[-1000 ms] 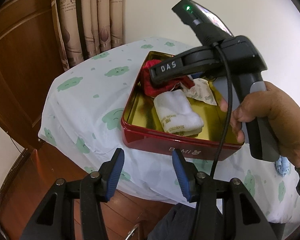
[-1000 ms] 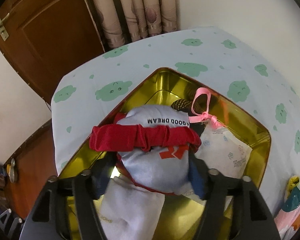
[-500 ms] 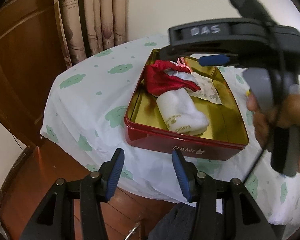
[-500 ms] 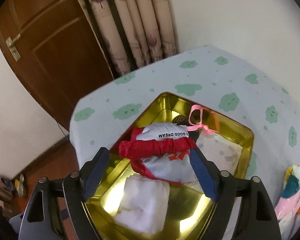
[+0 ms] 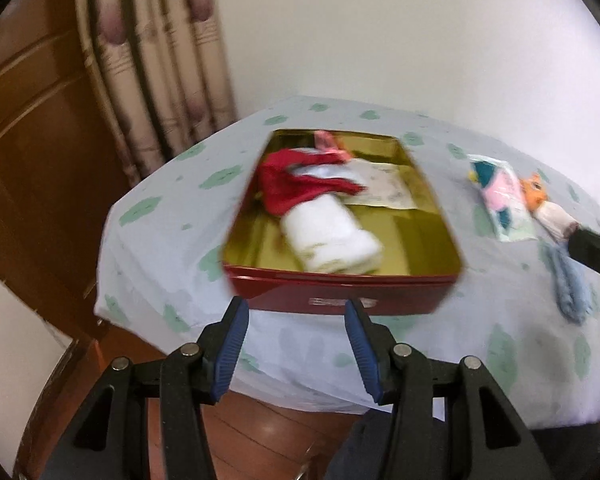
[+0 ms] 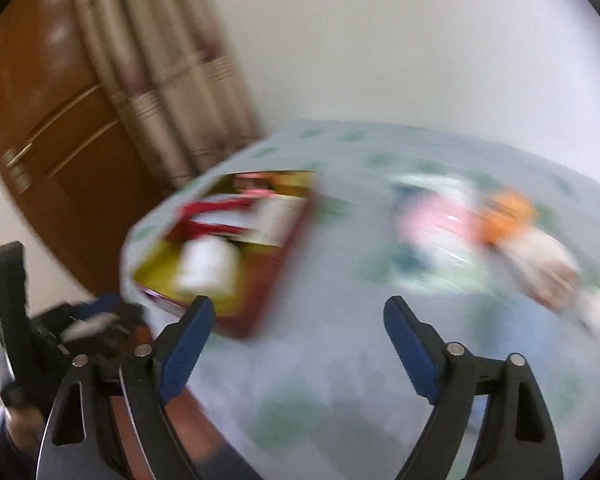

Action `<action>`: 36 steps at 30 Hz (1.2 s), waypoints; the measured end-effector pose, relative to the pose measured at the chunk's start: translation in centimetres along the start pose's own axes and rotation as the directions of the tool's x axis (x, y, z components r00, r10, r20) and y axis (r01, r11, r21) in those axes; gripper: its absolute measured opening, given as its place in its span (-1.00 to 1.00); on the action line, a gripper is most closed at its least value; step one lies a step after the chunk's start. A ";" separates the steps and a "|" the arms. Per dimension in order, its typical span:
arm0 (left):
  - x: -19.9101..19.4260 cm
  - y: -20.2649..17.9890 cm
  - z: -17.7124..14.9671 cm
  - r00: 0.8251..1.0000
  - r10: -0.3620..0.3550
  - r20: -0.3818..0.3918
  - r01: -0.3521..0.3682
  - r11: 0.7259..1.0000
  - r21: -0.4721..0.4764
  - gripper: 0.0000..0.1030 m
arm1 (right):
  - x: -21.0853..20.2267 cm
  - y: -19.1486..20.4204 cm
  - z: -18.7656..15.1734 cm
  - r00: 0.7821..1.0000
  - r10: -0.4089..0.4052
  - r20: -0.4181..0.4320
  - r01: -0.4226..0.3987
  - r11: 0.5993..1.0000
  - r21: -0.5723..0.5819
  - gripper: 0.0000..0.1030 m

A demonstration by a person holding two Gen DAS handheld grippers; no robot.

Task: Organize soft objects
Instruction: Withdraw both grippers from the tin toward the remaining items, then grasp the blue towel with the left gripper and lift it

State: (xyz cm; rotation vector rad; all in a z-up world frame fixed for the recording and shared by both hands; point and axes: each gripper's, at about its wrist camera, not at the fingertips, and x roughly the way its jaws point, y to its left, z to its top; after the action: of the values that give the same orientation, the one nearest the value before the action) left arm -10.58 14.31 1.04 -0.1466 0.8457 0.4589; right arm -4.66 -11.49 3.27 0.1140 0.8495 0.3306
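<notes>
Left gripper (image 5: pixel 294 344): fingers apart, nothing in it. Hangs just off the near edge of the table, by the tin's front wall.
Right gripper (image 6: pixel 298 344): fingers wide apart, empty. Over the table cloth (image 6: pixel 340 340), right of the tin. View is v. blurry.
Tin (image 5: pixel 340 292): red outside, gold inside, on the table.
In the tin: white rolled cloth (image 5: pixel 328 236) near the front, red & white bundle (image 5: pixel 296 184) behind it, flat printed pouch (image 5: pixel 384 190) beside that.
Not in yet: pink & teal packet (image 5: pixel 500 196), orange soft toy (image 5: pixel 538 196), blue cloth (image 5: pixel 570 288), all on the cloth right of the tin.
How they'd feel, I think: light, squishy, not breakable. Packet prob. slippy, may slide out.
Where to grab: packet across its middle; blue cloth at a bunched bit so it lifts in one go.
</notes>
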 end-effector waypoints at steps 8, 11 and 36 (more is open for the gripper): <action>-1.3 -6.6 -0.7 0.974 -0.220 -0.053 0.226 0.959 0.173 -0.01 | -5.7 -16.0 -5.0 0.869 -0.484 -0.099 0.493 0.865 0.098 0.80; -1.6 -10.3 -0.5 0.947 -0.301 -0.112 0.319 0.919 0.233 -0.01 | -6.3 -19.9 -6.2 0.831 -0.541 -0.131 0.555 0.824 0.113 0.80; 9.4 -30.5 5.4 0.715 -0.479 -0.509 0.640 0.741 0.201 -0.01 | -6.4 -24.4 -8.2 0.899 -0.425 -0.103 0.437 0.866 0.243 0.80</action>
State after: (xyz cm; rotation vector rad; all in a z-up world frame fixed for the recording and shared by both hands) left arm 12.13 -8.17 -4.13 -0.1586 1.2467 -0.3504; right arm -8.86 -36.90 -3.09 0.1571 0.9353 -0.2049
